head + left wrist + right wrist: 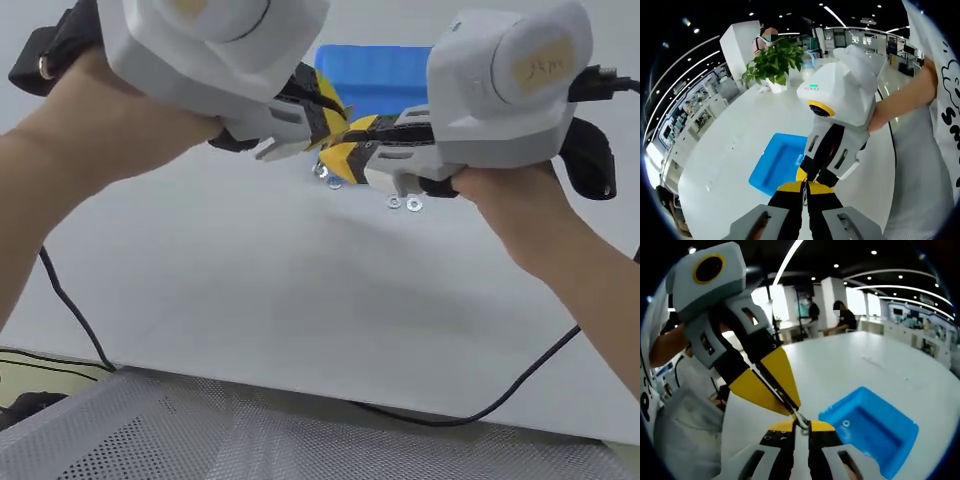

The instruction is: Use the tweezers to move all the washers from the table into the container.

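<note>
Now your left gripper (pixel 335 112) and right gripper (pixel 348 152) both clamp the tweezers (pixel 776 391) beside the blue container (pixel 375 75); washers (pixel 405 204) lie on the table (pixel 250 290).

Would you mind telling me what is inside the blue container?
In the right gripper view, one washer lies on the floor of the blue container; the rest of the visible floor is bare. Its nearest corner is partly covered by the right gripper.

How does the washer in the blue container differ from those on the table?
One small silver metal washer lies alone inside the blue rectangular plastic container; the silver metal washers on the white table sit outside it, several scattered together. Both kinds are flat rings.
</note>
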The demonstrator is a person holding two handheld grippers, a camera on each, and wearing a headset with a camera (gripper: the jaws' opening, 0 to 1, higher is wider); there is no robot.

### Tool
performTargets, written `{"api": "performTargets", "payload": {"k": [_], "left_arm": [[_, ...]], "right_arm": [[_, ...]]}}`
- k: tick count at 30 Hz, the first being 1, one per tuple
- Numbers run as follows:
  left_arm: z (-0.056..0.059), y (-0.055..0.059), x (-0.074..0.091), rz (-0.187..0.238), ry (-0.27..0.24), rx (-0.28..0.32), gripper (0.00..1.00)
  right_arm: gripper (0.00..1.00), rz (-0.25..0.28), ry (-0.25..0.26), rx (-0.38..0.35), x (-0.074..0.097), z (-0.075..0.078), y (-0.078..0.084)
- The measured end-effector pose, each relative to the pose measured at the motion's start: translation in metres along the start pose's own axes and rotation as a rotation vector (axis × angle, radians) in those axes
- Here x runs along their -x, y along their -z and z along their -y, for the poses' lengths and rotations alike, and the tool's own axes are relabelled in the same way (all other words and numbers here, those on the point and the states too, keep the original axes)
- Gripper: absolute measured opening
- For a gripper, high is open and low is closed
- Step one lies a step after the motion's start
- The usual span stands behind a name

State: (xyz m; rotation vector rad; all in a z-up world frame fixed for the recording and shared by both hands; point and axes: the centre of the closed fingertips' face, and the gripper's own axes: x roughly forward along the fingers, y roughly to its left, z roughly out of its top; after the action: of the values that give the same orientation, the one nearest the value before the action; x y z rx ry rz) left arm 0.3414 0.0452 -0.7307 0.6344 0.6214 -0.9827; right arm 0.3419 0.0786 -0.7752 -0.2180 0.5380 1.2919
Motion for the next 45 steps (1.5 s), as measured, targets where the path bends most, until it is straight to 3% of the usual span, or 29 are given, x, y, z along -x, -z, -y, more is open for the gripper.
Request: {"api": "performTargets", "payload": {"k": [7, 20, 32, 45], "left_arm": [[-0.007, -0.016, 0.007, 0.033, -0.029, -0.023, 0.00], [-0.027, -0.031, 0.003, 0.084, -0.077, -0.042, 0.00], [-0.035, -0.019, -0.021, 0.099, -0.072, 0.006, 0.00], [-0.042, -0.007, -0.042, 0.075, -0.068, 0.017, 0.00]], "right_arm": [[0.05, 0.030, 0.028, 0.016, 0.011, 0.006, -0.014], [0.06, 0.042, 0.091, 0.070, 0.017, 0.032, -0.027], [0.06, -0.025, 0.107, 0.093, 0.006, 0.050, -0.007], [0.06, -0.080, 0.106, 0.080, -0.005, 0.062, 0.007]]}}
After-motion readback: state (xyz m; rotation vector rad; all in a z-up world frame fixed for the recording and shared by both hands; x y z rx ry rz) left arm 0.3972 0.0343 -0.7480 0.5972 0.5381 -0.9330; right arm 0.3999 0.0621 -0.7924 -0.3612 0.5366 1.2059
